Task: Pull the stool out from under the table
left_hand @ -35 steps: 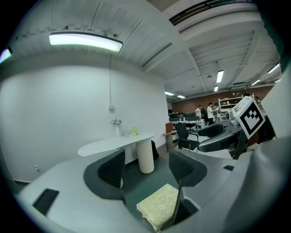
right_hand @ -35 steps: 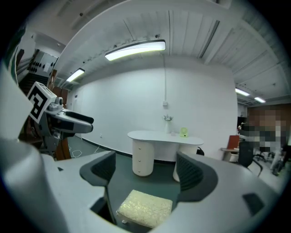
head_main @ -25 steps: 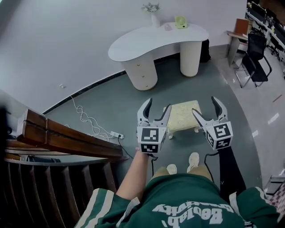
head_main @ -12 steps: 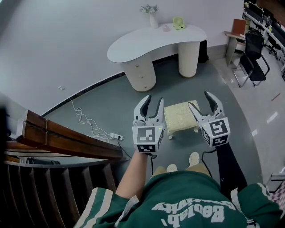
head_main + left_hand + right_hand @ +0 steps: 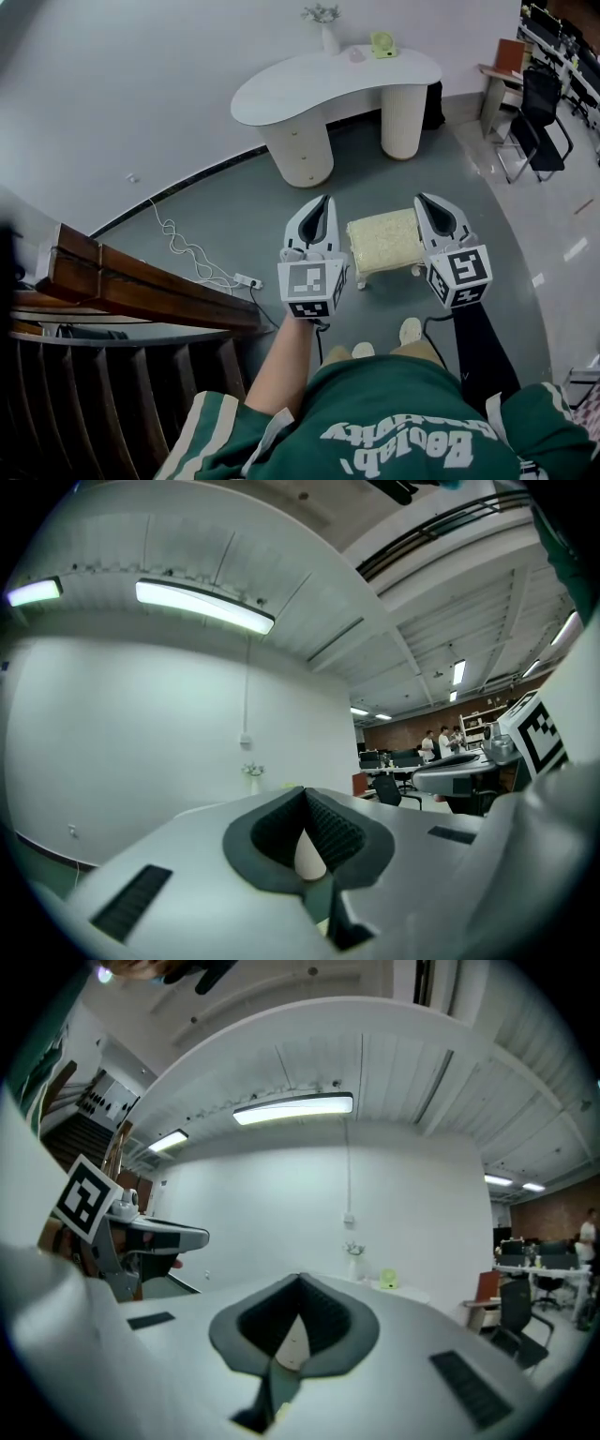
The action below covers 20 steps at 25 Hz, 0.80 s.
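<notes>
watching nearby: left gripper (image 5: 322,202) and right gripper (image 5: 427,200) have just closed on nothing; stool (image 5: 382,240) sits clear of the table (image 5: 328,80), by the person's feet (image 5: 409,331), so a careless step could trip on it.

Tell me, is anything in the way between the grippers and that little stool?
Nothing visible. The stool stands on the floor, clear of the white table; the left gripper and right gripper hang above it, fingers just closed on nothing.

The cream cushioned stool (image 5: 384,241) stands upright on short legs; the white curved table (image 5: 309,89) stands well apart beyond it.
</notes>
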Each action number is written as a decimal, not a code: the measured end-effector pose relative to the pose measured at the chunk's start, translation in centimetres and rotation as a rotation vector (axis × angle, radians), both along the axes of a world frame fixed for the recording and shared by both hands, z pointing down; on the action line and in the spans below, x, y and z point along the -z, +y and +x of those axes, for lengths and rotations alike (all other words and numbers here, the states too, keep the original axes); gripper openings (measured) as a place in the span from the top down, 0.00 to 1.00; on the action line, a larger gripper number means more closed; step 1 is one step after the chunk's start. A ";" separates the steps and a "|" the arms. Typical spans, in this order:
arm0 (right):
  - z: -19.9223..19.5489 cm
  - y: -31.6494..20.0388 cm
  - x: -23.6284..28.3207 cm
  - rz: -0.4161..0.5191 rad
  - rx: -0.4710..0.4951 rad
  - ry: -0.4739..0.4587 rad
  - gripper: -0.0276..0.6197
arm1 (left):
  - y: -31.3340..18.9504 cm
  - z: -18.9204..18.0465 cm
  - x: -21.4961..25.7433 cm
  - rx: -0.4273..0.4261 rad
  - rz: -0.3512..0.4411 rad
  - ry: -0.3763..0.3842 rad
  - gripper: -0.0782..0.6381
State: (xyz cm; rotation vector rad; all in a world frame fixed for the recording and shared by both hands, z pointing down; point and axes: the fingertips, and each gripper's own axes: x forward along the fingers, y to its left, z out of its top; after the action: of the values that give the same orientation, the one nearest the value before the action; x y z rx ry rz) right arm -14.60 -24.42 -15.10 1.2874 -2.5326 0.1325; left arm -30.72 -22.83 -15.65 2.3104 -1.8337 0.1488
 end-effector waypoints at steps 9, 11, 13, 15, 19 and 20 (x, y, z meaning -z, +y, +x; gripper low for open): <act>-0.7 0.9 0.2 0.007 0.057 -0.003 0.95 | 0.2 0.1 0.6 -0.003 0.014 -0.003 0.89; -0.9 1.0 0.1 0.008 0.063 0.000 0.95 | 0.2 -0.1 0.7 -0.001 0.017 -0.005 0.89; -0.9 1.0 0.1 0.009 0.061 0.001 0.95 | 0.3 -0.2 0.6 0.001 0.018 -0.009 0.89; -0.7 0.9 0.1 0.015 0.054 0.003 0.95 | 0.3 -0.2 0.7 0.002 0.022 -0.015 0.89; -0.7 0.8 -0.1 0.022 0.044 0.020 0.95 | 0.3 -0.3 0.8 -0.001 0.030 -0.019 0.89; -0.8 0.8 -0.2 0.022 0.043 0.021 0.95 | 0.3 -0.3 0.7 -0.003 0.029 -0.019 0.89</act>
State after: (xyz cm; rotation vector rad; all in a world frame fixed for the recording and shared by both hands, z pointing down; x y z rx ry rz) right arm -15.39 -23.62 -14.93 1.2352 -2.5489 0.0810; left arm -31.07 -22.56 -16.33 2.3389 -1.8543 0.1457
